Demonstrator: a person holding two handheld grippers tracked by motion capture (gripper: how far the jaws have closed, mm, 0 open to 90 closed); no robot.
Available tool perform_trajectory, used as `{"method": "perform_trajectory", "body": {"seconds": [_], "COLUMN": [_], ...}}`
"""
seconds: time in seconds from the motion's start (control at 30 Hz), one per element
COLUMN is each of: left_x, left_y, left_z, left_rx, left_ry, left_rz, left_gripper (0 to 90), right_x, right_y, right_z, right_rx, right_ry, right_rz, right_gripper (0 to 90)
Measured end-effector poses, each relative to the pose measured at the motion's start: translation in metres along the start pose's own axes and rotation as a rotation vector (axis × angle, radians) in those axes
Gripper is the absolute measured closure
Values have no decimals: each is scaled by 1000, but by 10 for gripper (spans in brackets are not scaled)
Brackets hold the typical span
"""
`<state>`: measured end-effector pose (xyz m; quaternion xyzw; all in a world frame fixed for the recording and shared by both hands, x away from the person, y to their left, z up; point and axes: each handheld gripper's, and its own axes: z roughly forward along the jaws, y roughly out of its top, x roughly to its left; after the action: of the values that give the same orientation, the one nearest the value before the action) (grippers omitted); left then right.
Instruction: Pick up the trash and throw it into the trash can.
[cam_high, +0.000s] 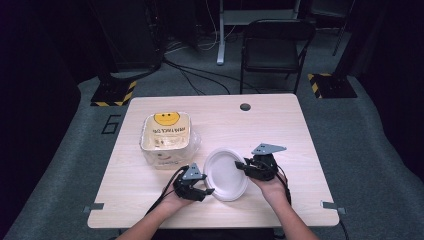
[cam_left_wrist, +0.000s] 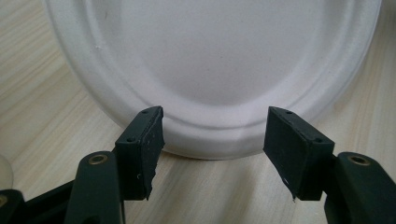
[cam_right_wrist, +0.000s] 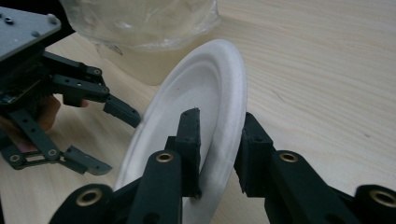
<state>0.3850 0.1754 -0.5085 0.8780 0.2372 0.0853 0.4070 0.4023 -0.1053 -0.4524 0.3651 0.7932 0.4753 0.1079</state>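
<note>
Paper plate (cam_right_wrist: 205, 121) rim between right tool (cam_right_wrist: 219, 149) pads, tilted above table (cam_right_wrist: 327, 70).

The high view looked forward and down from above the person's side onto the whole table (cam_high: 150, 200). Each gripper view sat low and close (nearly at tabletop level), facing the white plate (cam_left_wrist: 210, 60) from opposite sides, their shared subject.
</note>
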Motion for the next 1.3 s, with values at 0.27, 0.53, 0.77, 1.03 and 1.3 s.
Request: {"method": "perform_trajectory", "body": {"seconds": [0.27, 0.53, 0.77, 1.03, 1.3], "left_x": [1, 0, 2, 0, -1], "left_y": [-1, -2, -6, -8, -9], "left_z": [-3, -3, 1, 5, 8], "left_rx": [-7, 13, 45, 67, 72], "left_ry": [1, 3, 12, 9, 14], "left_rz": [-1, 21, 31, 51, 52], "left_gripper": [374, 373, 372, 375, 372], "right_x": [7, 13, 16, 20, 23], "right_y": [10, 26, 35, 53, 70], "right_z": [-9, -16, -16, -23, -28], "right_rx": [-5, -3, -3, -21, -41], "right_ry": [34, 24, 34, 21, 6], "right_rz": [-15, -59, -65, -92, -114], "right_gripper": [782, 812, 815, 815, 815]}}
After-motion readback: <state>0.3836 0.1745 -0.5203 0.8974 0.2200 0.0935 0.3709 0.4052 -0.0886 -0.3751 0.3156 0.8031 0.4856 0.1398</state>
